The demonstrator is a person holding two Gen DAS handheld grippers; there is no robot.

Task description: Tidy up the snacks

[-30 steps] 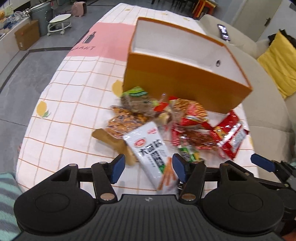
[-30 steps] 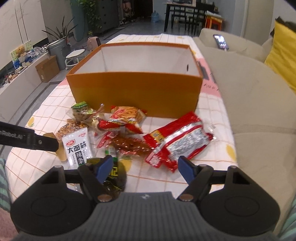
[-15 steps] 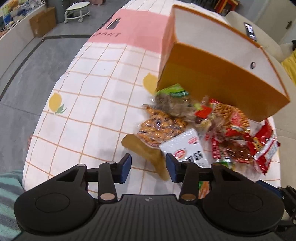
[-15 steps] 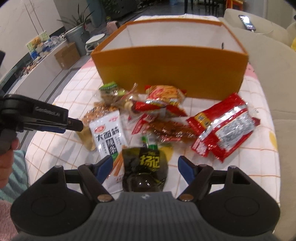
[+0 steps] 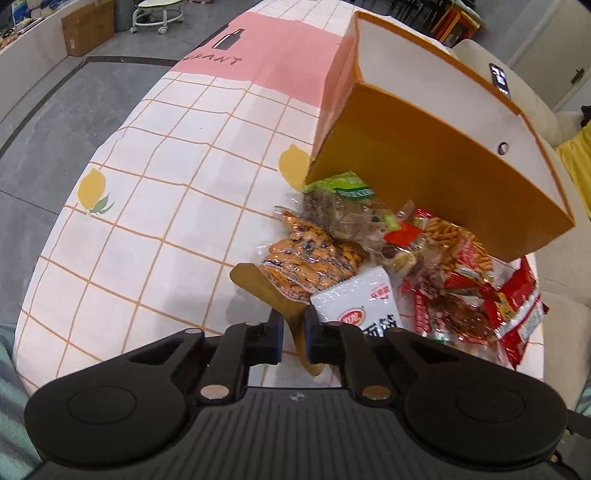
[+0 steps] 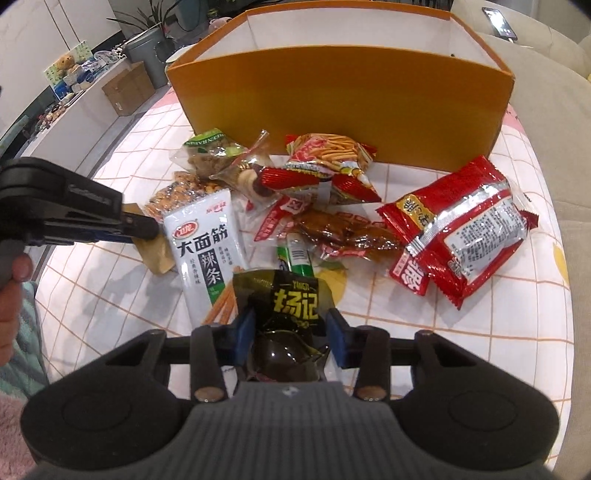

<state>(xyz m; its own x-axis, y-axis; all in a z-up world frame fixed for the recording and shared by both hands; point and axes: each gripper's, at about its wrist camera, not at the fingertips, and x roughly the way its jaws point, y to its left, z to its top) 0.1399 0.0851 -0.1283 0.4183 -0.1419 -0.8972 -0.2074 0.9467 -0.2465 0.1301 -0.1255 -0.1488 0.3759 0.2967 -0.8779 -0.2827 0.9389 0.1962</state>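
Note:
Several snack packets lie piled in front of an open orange box (image 5: 424, 155) (image 6: 343, 96) on the checked tablecloth. My left gripper (image 5: 297, 332) is shut on the near end of a flat tan packet (image 5: 258, 282). In the right wrist view that same gripper (image 6: 140, 229) pinches the tan packet (image 6: 155, 251) beside a white packet (image 6: 207, 240). My right gripper (image 6: 291, 326) is low over a dark packet with yellow lettering (image 6: 291, 295). Its jaws are closing, and the blue pads touch the packet's crinkled sides.
Red packets (image 6: 458, 225), a stick-snack bag (image 6: 332, 151) and a green-topped clear bag (image 6: 210, 151) crowd the box's front wall. A beige sofa (image 6: 546, 92) with a phone (image 6: 498, 22) runs along the right. A person's hand (image 6: 11, 288) shows at the left edge.
My left gripper slid left from the white packet to the tan one and shut on it. My right gripper sank over the dark packet and its jaws narrowed onto it.

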